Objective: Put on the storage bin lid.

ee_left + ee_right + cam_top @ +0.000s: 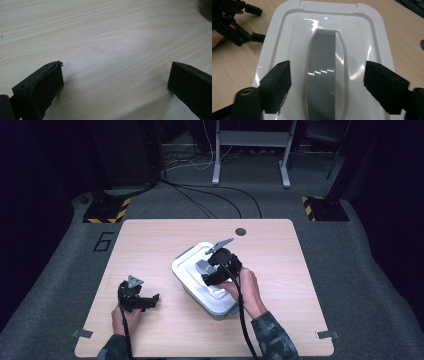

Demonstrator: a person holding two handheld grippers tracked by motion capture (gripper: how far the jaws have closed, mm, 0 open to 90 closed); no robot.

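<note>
- Item: white lidded container [205,279], hard plastic, rectangular with rounded corners. It stands near the middle of the table [150,235], a little to the person's right and skewed to the table's edges.
- Lid [287,30]: glossy white, with a stepped rim and a raised centre panel. A long grey handle [322,82] sits in a recess along the lid's midline. A latch tab [328,6] shows at the far short end.
- Right hand-held gripper [327,85]: jaws wide apart, poised over the lid, one on each side of the grey handle. Whether the tips touch the lid cannot be told. Nothing is gripped.
- Left hand-held gripper [115,80]: jaws wide apart, empty, low over bare table well to the left of the container. In the high view it sits by the near left part of the table [140,301].
- Handling, as judged: the shell looks stiff and light. The contents cannot be seen, so the weight is uncertain. The glossy surface is likely slippery under hard jaw pads, and the broad flat lid offers little purchase.
- Best hold, as judged: close across the grey handle in its recess, where the jaws already straddle it. Steadying the body with the left hand-held gripper may stop the box sliding.
</note>
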